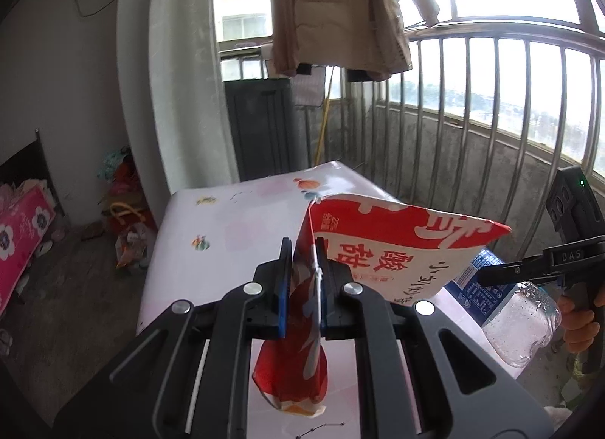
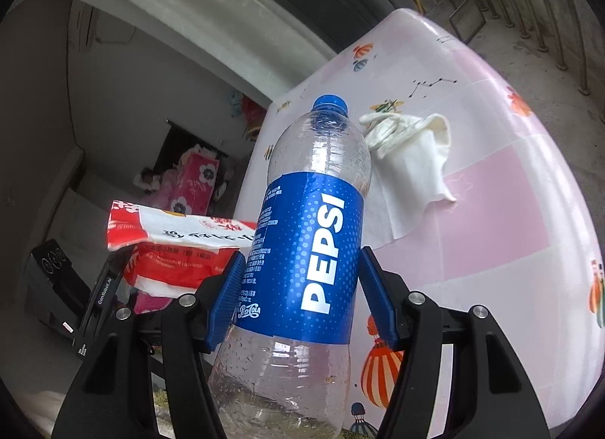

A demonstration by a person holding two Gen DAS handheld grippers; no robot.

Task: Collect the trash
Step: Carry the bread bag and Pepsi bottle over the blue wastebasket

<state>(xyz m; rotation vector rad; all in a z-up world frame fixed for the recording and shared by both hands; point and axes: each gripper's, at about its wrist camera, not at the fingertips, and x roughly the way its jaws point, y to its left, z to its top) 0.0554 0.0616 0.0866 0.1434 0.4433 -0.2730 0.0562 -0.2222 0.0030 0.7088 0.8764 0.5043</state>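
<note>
My left gripper [image 1: 304, 280] is shut on a red and white snack bag [image 1: 378, 246], pinching it by a fold so it hangs above the pink table [image 1: 234, 235]. The bag [image 2: 170, 246] also shows at the left of the right wrist view, with the left gripper's body under it. My right gripper [image 2: 298, 287] is shut on an empty clear Pepsi bottle [image 2: 310, 235] with a blue label and blue cap, blue pads pressed on the label. The bottle [image 1: 518, 321] appears at the right edge of the left wrist view. A crumpled white tissue [image 2: 412, 151] lies on the table [image 2: 510, 193].
A metal balcony railing [image 1: 472, 129] runs behind and right of the table. A beige coat [image 1: 332, 8] hangs above. A dark cabinet [image 1: 261, 125] stands past the table's far end. Bags [image 1: 128, 227] and a pink flowered bedding [image 1: 22, 235] lie on the floor at left.
</note>
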